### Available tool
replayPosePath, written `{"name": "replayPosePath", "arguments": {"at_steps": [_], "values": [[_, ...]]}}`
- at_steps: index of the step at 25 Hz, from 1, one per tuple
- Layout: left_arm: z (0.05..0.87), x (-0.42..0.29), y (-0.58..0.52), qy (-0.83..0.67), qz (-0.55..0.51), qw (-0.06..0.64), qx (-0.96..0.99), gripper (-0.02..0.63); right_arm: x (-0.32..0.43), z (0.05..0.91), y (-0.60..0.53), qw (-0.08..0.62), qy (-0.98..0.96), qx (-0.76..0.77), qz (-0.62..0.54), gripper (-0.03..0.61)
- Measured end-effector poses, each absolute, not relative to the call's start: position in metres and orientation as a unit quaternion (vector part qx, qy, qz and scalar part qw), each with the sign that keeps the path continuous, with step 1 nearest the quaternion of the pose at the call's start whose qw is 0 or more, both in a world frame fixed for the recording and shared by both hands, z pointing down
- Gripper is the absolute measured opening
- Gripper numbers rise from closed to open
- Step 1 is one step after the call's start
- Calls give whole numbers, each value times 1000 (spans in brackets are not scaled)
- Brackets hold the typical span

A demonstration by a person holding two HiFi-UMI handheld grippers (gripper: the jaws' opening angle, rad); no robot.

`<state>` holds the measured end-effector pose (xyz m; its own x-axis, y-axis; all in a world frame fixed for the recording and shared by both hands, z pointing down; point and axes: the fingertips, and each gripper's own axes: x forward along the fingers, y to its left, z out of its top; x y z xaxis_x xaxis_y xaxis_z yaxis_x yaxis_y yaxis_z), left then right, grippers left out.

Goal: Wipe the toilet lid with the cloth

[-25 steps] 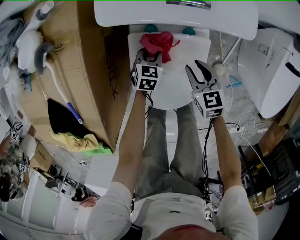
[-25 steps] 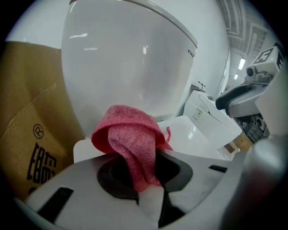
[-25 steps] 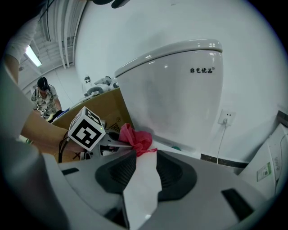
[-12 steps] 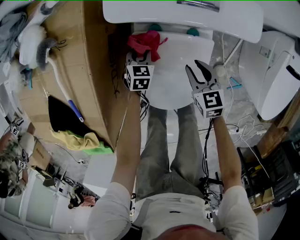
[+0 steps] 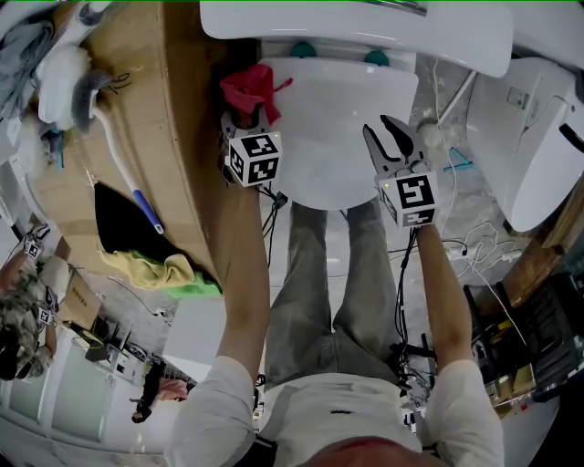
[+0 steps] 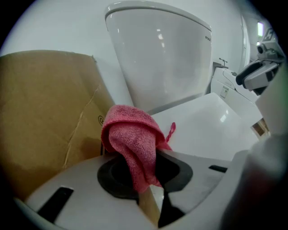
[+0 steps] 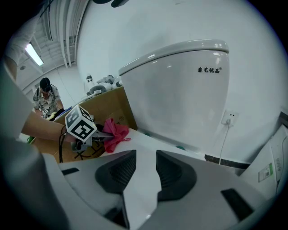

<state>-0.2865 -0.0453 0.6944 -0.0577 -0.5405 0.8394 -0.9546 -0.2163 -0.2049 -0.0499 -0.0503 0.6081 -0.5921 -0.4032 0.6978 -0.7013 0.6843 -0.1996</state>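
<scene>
From the head view there are two grippers over one closed toilet lid [image 5: 339, 137]. The left gripper [image 5: 246, 117] is at the lid's left rear edge, clamped on a single red cloth [image 5: 248, 88], which bunches up just beside the one cardboard box [image 5: 137, 100]. The right gripper [image 5: 394, 139] hangs over the lid's right side, its jaws spread apart with nothing in them. Two teal buffers [image 5: 303, 50] peep out at the back of the lid, under the white cistern [image 5: 356, 27]. A second toilet [image 5: 538, 137] stands off to the right. On the box lie one brush [image 5: 100, 137] with a blue handle end and a yellow-green rag [image 5: 155, 272].

The left gripper view shows the left gripper [image 6: 144, 173] with its jaws pinched onto the cloth [image 6: 132, 141], which rises in a folded hump above them. The box [image 6: 45, 112] is on the left, the cistern [image 6: 166, 58] is behind and the lid [image 6: 202, 121] is on the right. Whether the cloth actually touches the lid here is hard to say.

The right gripper view shows the right gripper [image 7: 146, 170] with a clear gap between its two dark pads, only bare lid [image 7: 148, 143] visible through it. Across the lid sits the left gripper [image 7: 96, 134] with the cloth [image 7: 114, 132], with the cistern [image 7: 180, 90] behind. One person [image 7: 45, 94] stands far off at the left.
</scene>
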Motion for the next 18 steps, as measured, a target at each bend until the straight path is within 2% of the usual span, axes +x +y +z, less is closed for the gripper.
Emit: {"name": "replayPosePath", "arguments": {"at_steps": [7,18], "values": [[696,-297,-16,-576,524,181,601,107,-46,609,-46,317,-860,324,234,141],[714,-231,-2,-537,493,195,656,104,-20,615,-32,316,-851,337,249,141]]}}
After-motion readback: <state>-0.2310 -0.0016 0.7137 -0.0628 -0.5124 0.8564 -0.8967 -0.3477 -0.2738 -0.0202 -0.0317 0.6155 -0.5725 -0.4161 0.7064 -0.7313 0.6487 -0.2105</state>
